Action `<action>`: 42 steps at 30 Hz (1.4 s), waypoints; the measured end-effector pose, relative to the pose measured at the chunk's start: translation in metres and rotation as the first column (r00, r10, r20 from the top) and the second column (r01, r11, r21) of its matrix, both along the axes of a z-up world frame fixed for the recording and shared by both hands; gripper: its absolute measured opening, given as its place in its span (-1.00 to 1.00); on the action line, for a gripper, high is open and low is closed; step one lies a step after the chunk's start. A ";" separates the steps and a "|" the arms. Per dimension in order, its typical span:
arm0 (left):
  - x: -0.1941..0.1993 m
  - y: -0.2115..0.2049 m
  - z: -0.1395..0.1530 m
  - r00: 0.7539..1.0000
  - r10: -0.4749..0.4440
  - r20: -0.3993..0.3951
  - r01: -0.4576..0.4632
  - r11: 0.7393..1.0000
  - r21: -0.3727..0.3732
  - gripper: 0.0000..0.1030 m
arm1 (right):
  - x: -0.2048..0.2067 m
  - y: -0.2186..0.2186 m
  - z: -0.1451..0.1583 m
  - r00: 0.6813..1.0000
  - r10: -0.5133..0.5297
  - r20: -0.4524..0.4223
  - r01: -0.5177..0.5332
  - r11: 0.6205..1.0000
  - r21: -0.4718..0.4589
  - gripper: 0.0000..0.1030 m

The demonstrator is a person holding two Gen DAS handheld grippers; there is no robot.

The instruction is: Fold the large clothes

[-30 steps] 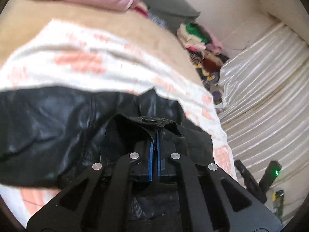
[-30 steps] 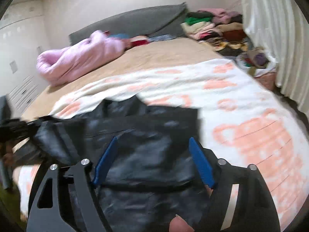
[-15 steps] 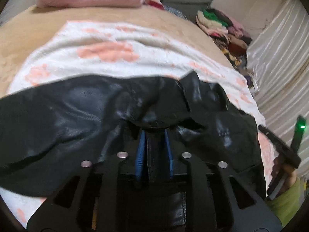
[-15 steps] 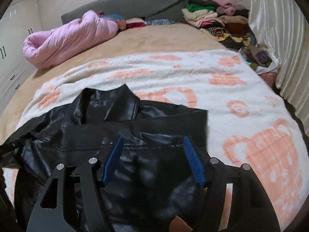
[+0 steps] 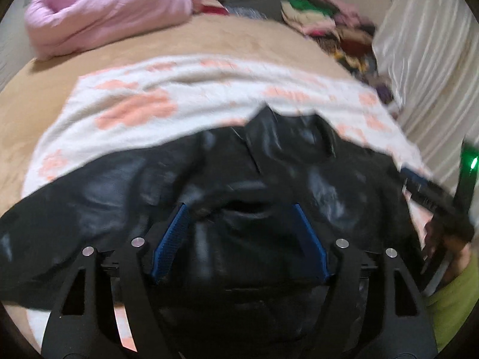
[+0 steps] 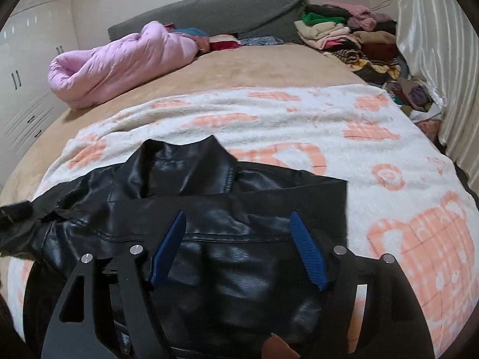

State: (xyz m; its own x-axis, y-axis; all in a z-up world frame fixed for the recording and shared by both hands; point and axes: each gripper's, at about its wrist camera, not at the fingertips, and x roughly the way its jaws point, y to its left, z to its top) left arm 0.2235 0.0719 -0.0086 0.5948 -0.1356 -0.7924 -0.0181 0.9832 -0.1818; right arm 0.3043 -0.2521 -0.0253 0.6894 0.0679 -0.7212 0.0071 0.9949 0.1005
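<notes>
Black leather jacket [image 6: 191,209] lying flat on the patterned blanket [image 6: 329,125] on the bed. Left tongs [image 5: 239,209], pinching a jacket fold a second ago, now spreading, pads clear of it. Right tongs [image 6: 238,218] opening wide above the jacket as before, gripping nothing.

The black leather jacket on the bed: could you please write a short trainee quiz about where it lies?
1. True or false: the black leather jacket lies on the tan bedspread directly.
2. What lies at the bed's far left? A) pink quilted coat B) blue towel C) a pillow
3. What pattern colour does the white blanket carry?

Key: 1 false, it lies on the blanket; 2 A; 3 orange.
</notes>
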 end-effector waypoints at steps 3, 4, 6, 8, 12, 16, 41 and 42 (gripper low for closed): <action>0.008 -0.008 -0.024 0.999 0.019 -0.051 -0.017 0.999 0.051 0.23 | 0.007 -0.002 -0.007 1.000 0.008 -0.030 -0.008 1.000 0.001 0.44; 0.009 -0.006 -0.031 0.998 0.026 -0.062 -0.023 0.999 0.049 0.23 | 0.009 -0.004 -0.011 0.999 0.006 -0.048 -0.007 1.000 -0.007 0.45; 0.011 -0.002 -0.044 0.995 0.029 -0.091 -0.026 0.999 0.034 0.23 | 0.015 -0.009 -0.023 0.996 -0.003 -0.094 0.001 1.000 -0.023 0.45; 0.012 -0.004 -0.053 0.994 0.011 -0.106 -0.005 0.998 0.064 0.23 | 0.018 -0.014 -0.036 0.990 -0.020 -0.137 0.015 0.999 -0.040 0.45; 0.013 -0.004 -0.060 0.995 0.004 -0.103 0.003 0.998 0.067 0.23 | 0.024 -0.023 -0.060 0.981 -0.040 -0.191 0.032 0.999 -0.042 0.42; 0.010 -0.005 -0.058 0.996 -0.011 -0.085 0.018 0.997 0.073 0.24 | 0.021 -0.012 -0.061 0.981 -0.039 -0.187 0.018 0.993 -0.113 0.43; -0.045 -0.007 -0.036 0.997 0.017 -0.072 -0.017 1.000 0.007 0.44 | -0.077 0.026 -0.036 0.988 0.055 -0.143 -0.049 0.998 0.048 0.48; -0.049 -0.006 -0.032 0.997 0.023 -0.067 -0.022 1.000 0.011 0.48 | -0.082 0.029 -0.029 0.991 0.059 -0.122 -0.054 0.997 0.050 0.50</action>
State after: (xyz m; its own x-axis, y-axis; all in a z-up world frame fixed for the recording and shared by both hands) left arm 0.1750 0.0661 -0.0408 0.5429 -0.1145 -0.8320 -0.0524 0.9841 -0.1696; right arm 0.2228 -0.2235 -0.0546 0.5897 0.1398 -0.7954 -0.0338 0.9883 0.1486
